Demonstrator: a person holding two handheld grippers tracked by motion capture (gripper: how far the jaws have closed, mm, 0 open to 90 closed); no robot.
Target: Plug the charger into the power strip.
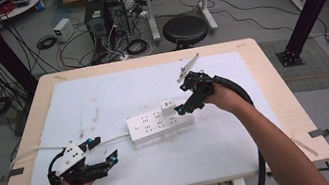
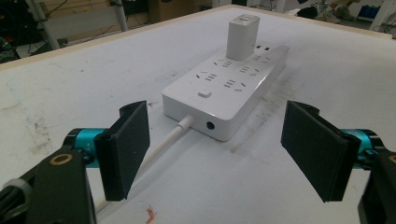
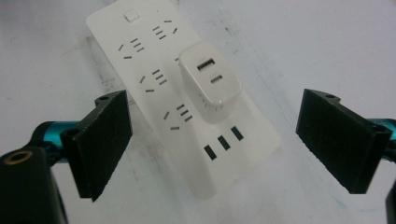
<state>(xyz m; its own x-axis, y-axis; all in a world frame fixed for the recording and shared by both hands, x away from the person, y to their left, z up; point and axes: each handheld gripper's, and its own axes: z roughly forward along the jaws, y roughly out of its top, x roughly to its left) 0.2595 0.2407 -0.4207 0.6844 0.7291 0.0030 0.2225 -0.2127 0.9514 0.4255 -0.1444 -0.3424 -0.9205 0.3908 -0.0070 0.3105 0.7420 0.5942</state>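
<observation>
A white power strip lies mid-table on the white mat, and its white cable runs off to the left. A white USB charger stands plugged into the strip near its right end. My right gripper hovers just above and right of the charger, open; its pads stand wide of the charger and touch nothing. My left gripper rests open near the front left, pointing at the strip's cable end, a short way off it.
The white mat covers most of the wooden table. A strip of tape sits at the table's right front corner. Beyond the far edge, on the floor, are a black stool, computer cases and loose cables.
</observation>
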